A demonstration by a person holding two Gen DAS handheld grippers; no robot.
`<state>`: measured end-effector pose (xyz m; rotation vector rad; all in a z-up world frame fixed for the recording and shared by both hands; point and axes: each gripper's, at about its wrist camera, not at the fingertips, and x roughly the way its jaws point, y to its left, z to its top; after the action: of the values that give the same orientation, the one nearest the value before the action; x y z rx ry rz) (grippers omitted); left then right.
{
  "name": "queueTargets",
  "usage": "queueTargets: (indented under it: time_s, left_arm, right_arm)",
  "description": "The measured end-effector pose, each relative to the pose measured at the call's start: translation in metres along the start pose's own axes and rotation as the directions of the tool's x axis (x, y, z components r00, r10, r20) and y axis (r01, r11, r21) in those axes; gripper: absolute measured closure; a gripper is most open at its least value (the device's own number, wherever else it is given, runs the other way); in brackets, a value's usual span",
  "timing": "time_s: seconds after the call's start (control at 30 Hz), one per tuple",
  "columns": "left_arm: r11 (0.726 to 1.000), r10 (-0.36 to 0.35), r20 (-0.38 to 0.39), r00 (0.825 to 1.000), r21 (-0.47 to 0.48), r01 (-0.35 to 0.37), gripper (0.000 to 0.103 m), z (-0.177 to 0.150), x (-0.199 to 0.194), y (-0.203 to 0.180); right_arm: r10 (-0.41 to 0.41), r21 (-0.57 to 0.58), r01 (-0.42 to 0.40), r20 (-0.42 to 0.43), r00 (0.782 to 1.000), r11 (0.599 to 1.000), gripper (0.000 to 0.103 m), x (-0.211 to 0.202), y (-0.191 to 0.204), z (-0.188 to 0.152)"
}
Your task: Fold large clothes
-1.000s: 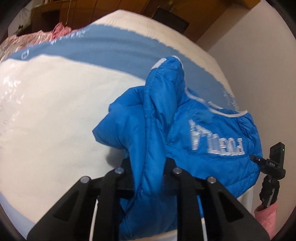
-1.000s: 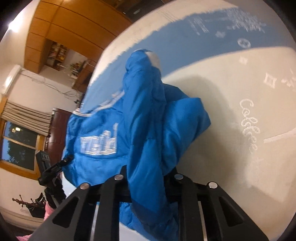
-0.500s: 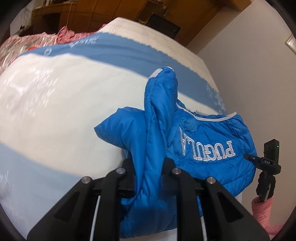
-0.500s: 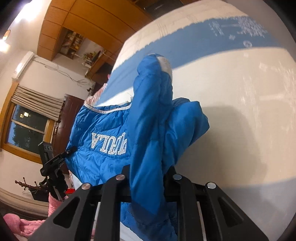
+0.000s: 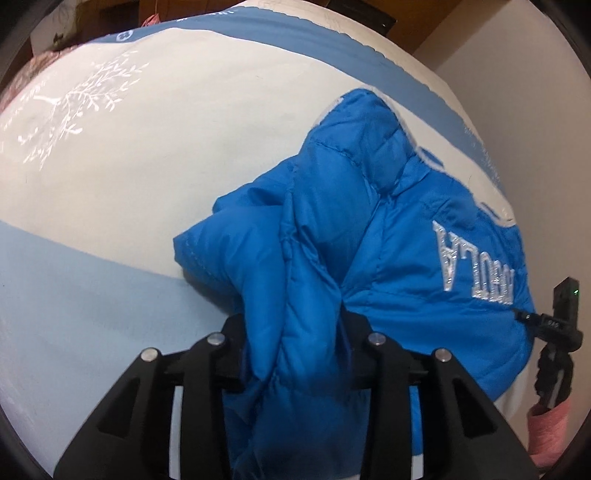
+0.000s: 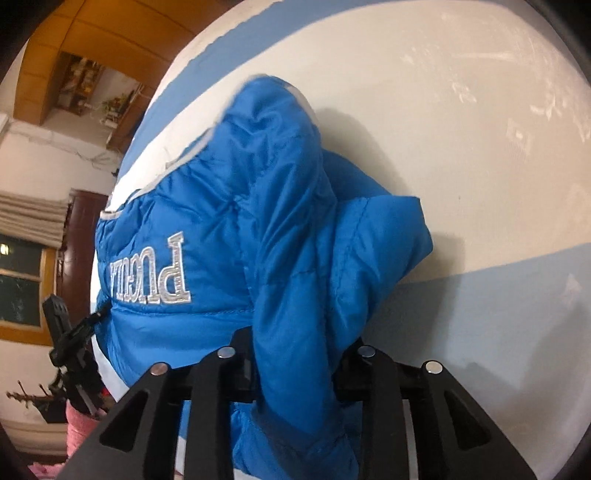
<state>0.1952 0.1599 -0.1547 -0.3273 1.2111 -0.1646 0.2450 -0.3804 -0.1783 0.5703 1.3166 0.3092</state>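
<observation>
Blue jacket [image 5: 388, 236] lies crumpled, sleeve running lengthwise away from the left tongs [image 5: 295, 354]

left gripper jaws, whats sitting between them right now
A bunched fold of the blue puffer jacket runs between the jaws of the left gripper, which are opening. The left wrist view shows it; the right wrist view shows the same at the right gripper.

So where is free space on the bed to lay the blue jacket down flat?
The cream band left of the blue jacket, up to the blue stripe, is bare. So is the pale-blue band nearer the camera. It is crowded at the bed's right edge, beside the tripod.
</observation>
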Motion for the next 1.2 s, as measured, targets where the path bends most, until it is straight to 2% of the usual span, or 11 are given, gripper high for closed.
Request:
queueTargets:
  time_s: [0.2, 0.33, 0.43, 0.53, 0.63, 0.7, 0.77, 0.9, 0.93, 1.07, 1.2]
  left_arm:
    - [0.999, -0.012, 0.008, 1.000, -0.042, 0.012, 0.063, -0.003, 0.005, 0.005]
    - [0.995, -0.034, -0.008, 0.999, -0.096, 0.033, 0.063, 0.000, -0.004, 0.011]
    - [0.989, -0.049, -0.007, 0.999, -0.140, 0.048, 0.058, -0.002, -0.021, 0.017]
    - [0.988, -0.019, 0.036, 0.999, -0.150, 0.025, 0.056, -0.013, -0.055, 0.020]
    - [0.991, 0.081, 0.084, 0.993, -0.116, -0.071, 0.058, -0.028, -0.085, 0.005]
    - [0.994, 0.094, 0.106, 0.990, -0.067, -0.088, 0.058, -0.039, -0.099, -0.015]
    - [0.997, 0.073, 0.108, 0.991, -0.025, -0.071, 0.058, -0.047, -0.101, -0.037]
    - [0.999, 0.027, 0.064, 0.998, 0.036, -0.030, 0.058, -0.062, -0.080, -0.064]
    - [0.998, 0.040, 0.044, 0.998, 0.044, -0.042, 0.058, -0.064, -0.070, -0.067]
    - [0.998, 0.056, -0.009, 0.998, 0.041, -0.056, 0.058, -0.072, -0.035, -0.064]
    - [0.999, 0.047, -0.016, 0.999, 0.027, -0.047, 0.058, -0.076, -0.023, -0.060]
  right_arm:
    - [-0.014, 0.014, 0.014, 0.009, 1.000, 1.000, 0.071, 0.011, -0.006, 0.011]
    - [-0.036, 0.019, 0.036, 0.011, 0.999, 0.999, 0.068, 0.005, 0.000, 0.005]
    - [-0.140, -0.025, 0.141, 0.044, 0.989, 0.990, 0.063, -0.018, 0.013, -0.001]
    - [-0.221, -0.074, 0.227, 0.082, 0.972, 0.971, 0.063, -0.039, 0.028, -0.008]
    - [-0.251, -0.124, 0.264, 0.115, 0.961, 0.957, 0.064, -0.063, 0.047, -0.018]
    - [-0.247, -0.159, 0.265, 0.125, 0.961, 0.951, 0.065, -0.072, 0.059, -0.022]
    - [-0.257, -0.195, 0.278, 0.127, 0.958, 0.940, 0.066, -0.073, 0.073, -0.025]
    - [-0.247, -0.223, 0.263, 0.097, 0.964, 0.939, 0.068, -0.057, 0.081, -0.032]
    - [-0.260, -0.216, 0.273, 0.086, 0.962, 0.937, 0.068, -0.051, 0.077, -0.032]
    - [-0.297, -0.174, 0.300, 0.044, 0.954, 0.938, 0.073, -0.023, 0.054, -0.033]
    - [-0.262, -0.151, 0.263, 0.026, 0.965, 0.953, 0.073, -0.007, 0.040, -0.033]
